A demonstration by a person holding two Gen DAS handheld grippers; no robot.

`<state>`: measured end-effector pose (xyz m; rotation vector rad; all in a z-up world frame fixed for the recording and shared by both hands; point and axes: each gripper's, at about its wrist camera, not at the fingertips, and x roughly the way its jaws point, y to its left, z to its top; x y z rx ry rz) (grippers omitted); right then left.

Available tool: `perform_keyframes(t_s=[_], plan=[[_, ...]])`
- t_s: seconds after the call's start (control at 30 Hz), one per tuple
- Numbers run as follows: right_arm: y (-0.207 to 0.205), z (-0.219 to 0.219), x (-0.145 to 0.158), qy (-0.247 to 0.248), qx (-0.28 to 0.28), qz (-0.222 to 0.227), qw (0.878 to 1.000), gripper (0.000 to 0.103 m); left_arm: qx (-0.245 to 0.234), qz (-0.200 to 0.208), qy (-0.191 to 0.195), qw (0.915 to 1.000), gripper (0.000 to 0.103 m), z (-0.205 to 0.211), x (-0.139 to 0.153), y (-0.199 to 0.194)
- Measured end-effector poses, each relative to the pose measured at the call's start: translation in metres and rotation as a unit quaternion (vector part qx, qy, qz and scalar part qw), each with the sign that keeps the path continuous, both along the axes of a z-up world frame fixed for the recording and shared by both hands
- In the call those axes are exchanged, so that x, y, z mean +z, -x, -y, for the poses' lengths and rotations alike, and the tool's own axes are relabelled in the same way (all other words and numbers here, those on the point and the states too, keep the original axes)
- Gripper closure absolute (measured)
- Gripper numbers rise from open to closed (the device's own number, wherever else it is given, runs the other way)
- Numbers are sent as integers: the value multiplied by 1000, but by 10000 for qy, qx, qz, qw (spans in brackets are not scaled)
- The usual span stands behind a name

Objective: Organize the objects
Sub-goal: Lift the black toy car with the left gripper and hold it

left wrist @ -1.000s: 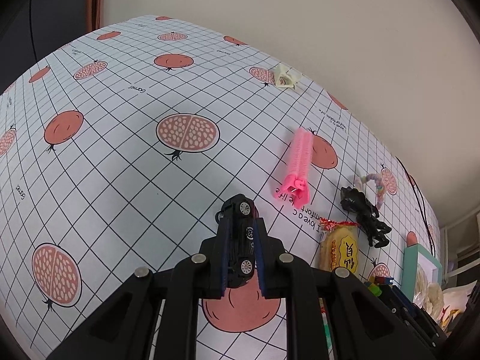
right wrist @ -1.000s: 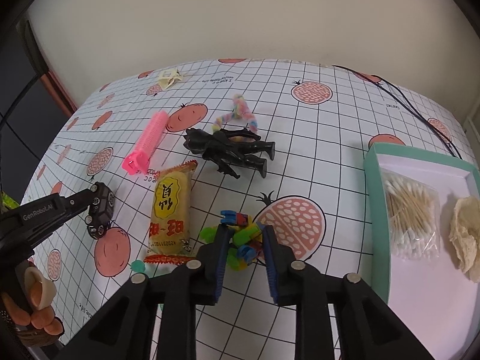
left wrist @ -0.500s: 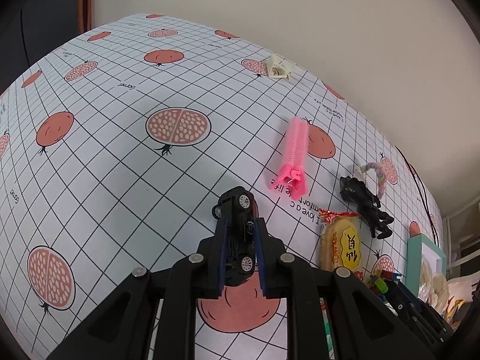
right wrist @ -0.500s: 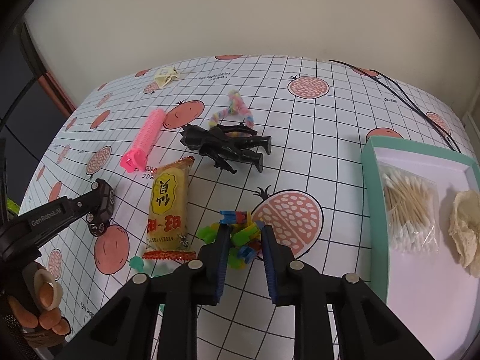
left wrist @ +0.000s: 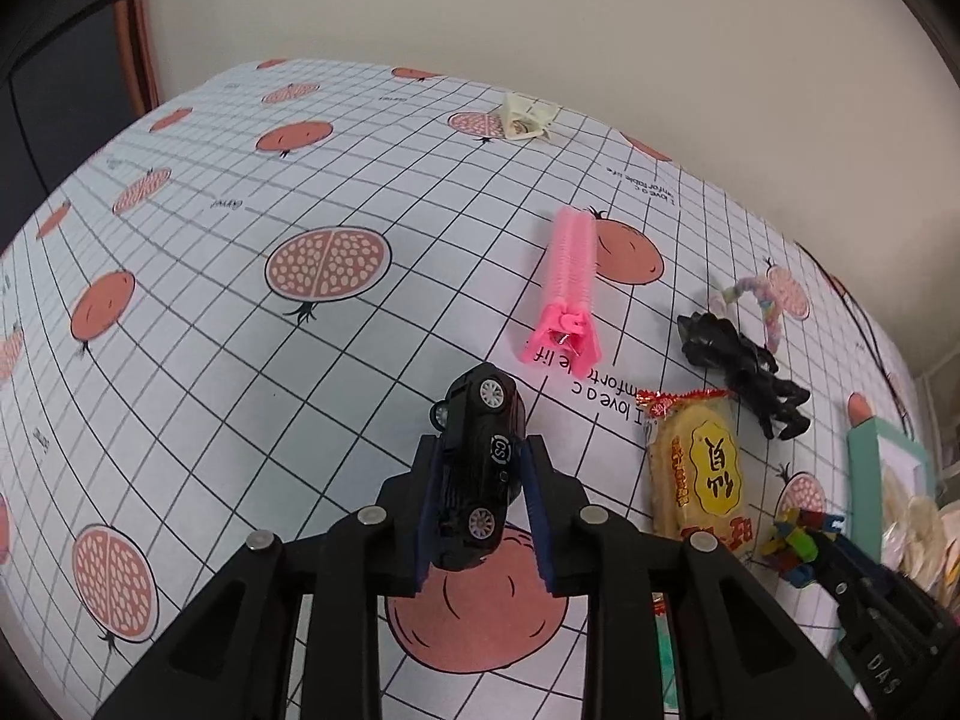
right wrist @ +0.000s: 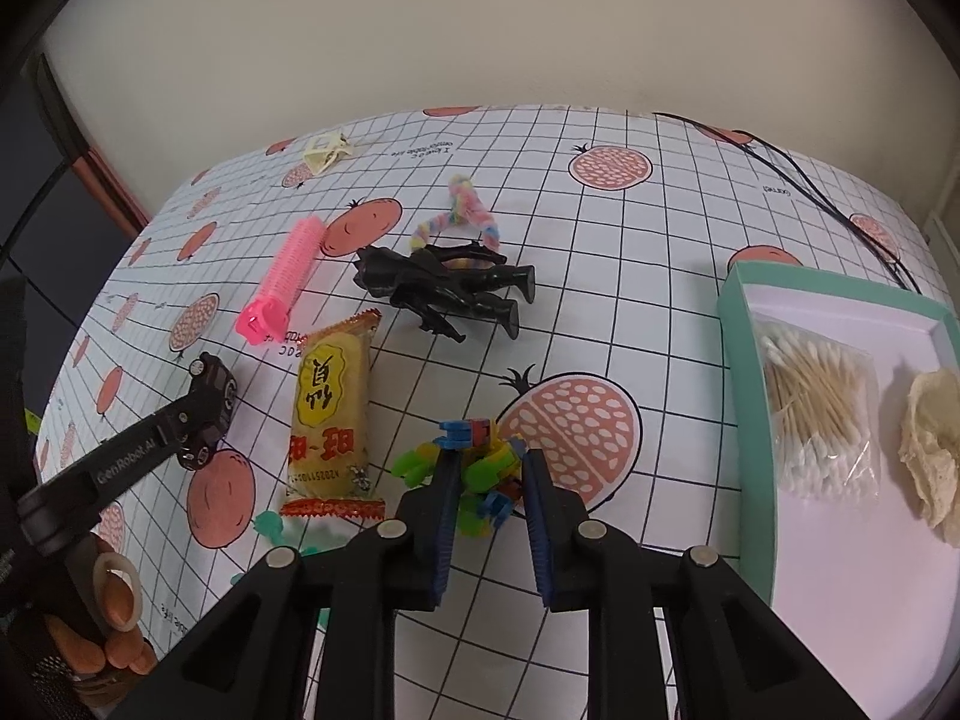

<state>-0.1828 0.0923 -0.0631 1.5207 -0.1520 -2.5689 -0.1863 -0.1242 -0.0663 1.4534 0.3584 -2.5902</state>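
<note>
We had the black toy car (left wrist: 477, 468) pinched between the jaws of the left hand-held gripper (left wrist: 477, 501), nose forward above the counter (left wrist: 240, 330), while the right hand-held gripper (right wrist: 489, 516) stood part open astride the colourful block toy (right wrist: 474, 468), gripping nothing we could confirm. To do it well, we judged, close squarely on the blocks (loosely jointed, likely to twist), then carry both to the teal tray (right wrist: 744, 396) on the right. Whether the pads touched the blocks, and the tray's far edge, we could not make out.

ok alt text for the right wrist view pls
The right gripper straddles a colourful block toy on a pomegranate-print tablecloth. To its left lie a yellow snack packet and a black toy figure; a teal tray sits right.
</note>
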Motion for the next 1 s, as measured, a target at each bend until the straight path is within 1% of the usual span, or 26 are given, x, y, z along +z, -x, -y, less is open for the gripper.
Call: perform_keyframes(t_s=[0.17,0.33,0.53,0.7,0.83,1.0], plan=[[0,0,-2,-17,-13,40,10000,81,-120,-34,267,9996,75,-8,1,1],[0,1,-2,-32,4,33,10000,82,-136,-39,314,9994,75,-10,1,2],[0,2,-2,-11,28,39,10000,82,-58,-55,123,9999,75,-6,0,2],[-1,1,-2,15,25,45,10000,82,68,-69,-146,9998,75,3,0,1],[-1,2,-2,38,38,55,10000,82,127,-70,-271,9995,76,6,-1,1],[-2,2,-2,66,64,60,9999,82,209,-101,-450,9987,80,11,1,-1]])
